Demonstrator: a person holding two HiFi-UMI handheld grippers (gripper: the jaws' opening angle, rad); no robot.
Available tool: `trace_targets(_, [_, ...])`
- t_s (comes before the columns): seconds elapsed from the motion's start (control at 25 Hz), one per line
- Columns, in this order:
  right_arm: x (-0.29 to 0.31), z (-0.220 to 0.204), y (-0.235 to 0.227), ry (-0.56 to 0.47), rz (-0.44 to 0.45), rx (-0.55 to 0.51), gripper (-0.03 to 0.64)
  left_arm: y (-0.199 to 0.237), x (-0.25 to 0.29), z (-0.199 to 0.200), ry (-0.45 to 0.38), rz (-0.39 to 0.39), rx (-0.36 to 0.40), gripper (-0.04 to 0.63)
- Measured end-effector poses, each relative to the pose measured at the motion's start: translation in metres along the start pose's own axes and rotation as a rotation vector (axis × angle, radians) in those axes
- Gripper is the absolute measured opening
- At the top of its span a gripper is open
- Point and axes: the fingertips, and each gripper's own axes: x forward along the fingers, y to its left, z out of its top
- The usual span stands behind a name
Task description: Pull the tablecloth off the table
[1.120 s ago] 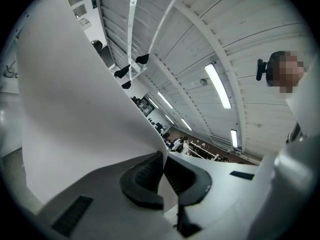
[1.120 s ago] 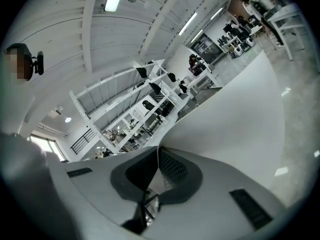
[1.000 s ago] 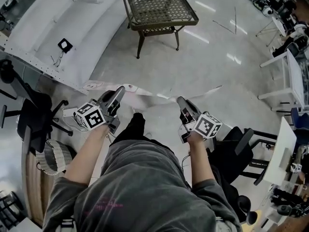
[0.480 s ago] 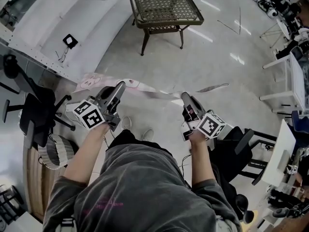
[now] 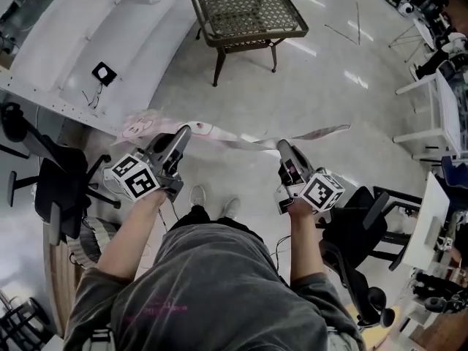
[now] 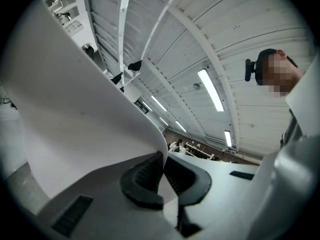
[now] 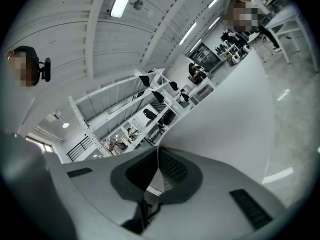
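The tablecloth (image 5: 234,139) hangs in the air between my two grippers, seen edge-on in the head view as a thin pink-white band. It is off the dark wicker table (image 5: 245,9), which stands bare further ahead. My left gripper (image 5: 181,131) is shut on the cloth's left part, and my right gripper (image 5: 282,147) is shut on its right part. In the left gripper view the white cloth (image 6: 75,109) rises from the closed left gripper (image 6: 162,156). The right gripper view shows the cloth (image 7: 235,124) spreading to the right of the right gripper (image 7: 158,151).
A white raised platform (image 5: 66,42) with a small black box (image 5: 103,73) runs along the upper left. Black office chairs stand at the left (image 5: 51,189) and right (image 5: 358,210). White desks (image 5: 439,108) line the right edge. My shoes (image 5: 213,203) are on the glossy floor.
The cloth's loose ends have spread further out to the left and right of the grippers. Both grippers stay shut on it, at about the same height.
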Motion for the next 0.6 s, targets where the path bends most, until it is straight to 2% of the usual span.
trace_targets(0.6, [0.029,-0.006,0.032,-0.048,-0.048,-0.013,0.006,0.025,-0.008,0.042,0.012,-0.085,0.015,0.000])
